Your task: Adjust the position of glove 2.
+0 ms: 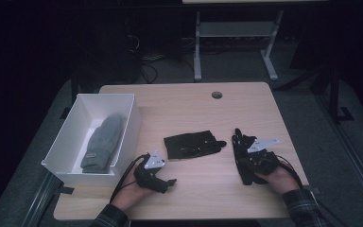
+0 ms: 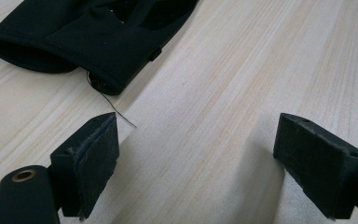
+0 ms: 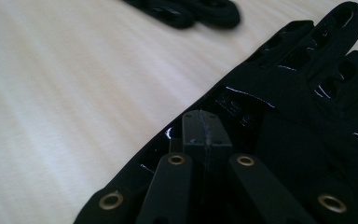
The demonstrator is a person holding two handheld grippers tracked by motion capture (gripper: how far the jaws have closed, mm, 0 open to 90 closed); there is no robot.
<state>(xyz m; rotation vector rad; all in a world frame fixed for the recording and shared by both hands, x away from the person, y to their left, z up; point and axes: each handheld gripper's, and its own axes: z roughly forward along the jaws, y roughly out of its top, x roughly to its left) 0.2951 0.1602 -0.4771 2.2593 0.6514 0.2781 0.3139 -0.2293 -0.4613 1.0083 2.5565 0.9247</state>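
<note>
A black glove [image 1: 242, 142] lies at the right of the wooden table [image 1: 208, 189], fingers pointing away from me. My right gripper [image 1: 248, 158] sits on its cuff end, jaws pressed together on the fabric [image 3: 307, 84], tips [image 3: 204, 126] low on the palm. A second black glove [image 1: 194, 144] lies flat in the middle, also seen as a dark cuff [image 2: 84, 37] and a blurred shape [image 3: 191, 11]. My left gripper [image 1: 171, 181] rests near the front edge, open [image 2: 200, 135] with bare wood between its pads [image 2: 98, 158]. A loose thread trails from that cuff.
A white box [image 1: 131, 124] stands at the table's left edge with a grey mitten [image 1: 103, 142] lying inside. A round cable hole [image 1: 217, 95] is at the back of the table. A desk frame [image 1: 197, 47] stands on the floor beyond.
</note>
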